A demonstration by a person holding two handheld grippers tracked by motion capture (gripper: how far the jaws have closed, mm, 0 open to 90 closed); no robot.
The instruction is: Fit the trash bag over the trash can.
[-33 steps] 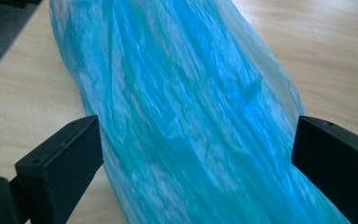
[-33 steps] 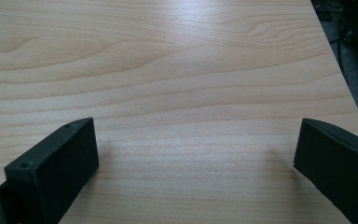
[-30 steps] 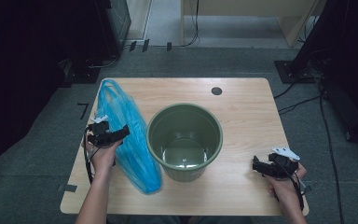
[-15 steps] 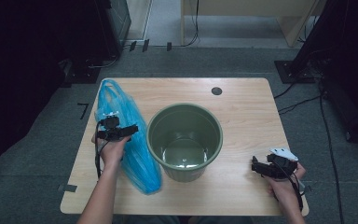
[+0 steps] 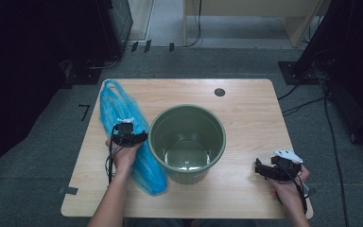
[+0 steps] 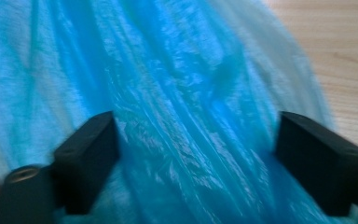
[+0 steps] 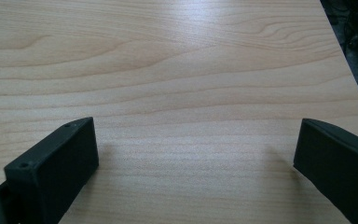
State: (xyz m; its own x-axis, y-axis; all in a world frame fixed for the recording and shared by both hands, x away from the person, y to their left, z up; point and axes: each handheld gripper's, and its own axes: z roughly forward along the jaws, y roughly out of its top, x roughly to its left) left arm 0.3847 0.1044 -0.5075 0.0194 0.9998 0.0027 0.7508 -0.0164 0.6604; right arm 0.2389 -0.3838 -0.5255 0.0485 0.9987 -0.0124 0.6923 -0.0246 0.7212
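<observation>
Left tongs (image 6: 196, 154) sit over the blue bag (image 5: 132, 137), jaws just closing, spread either side of bunched plastic. Bag lies on desk (image 5: 246, 118) beside bucket (image 5: 187, 142). Right tongs (image 7: 196, 168) spread, empty.

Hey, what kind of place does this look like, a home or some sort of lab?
Probably a lab or recording room: a lone wooden table on grey carpet, loose cables across the floor, and dark equipment stands around it.
</observation>
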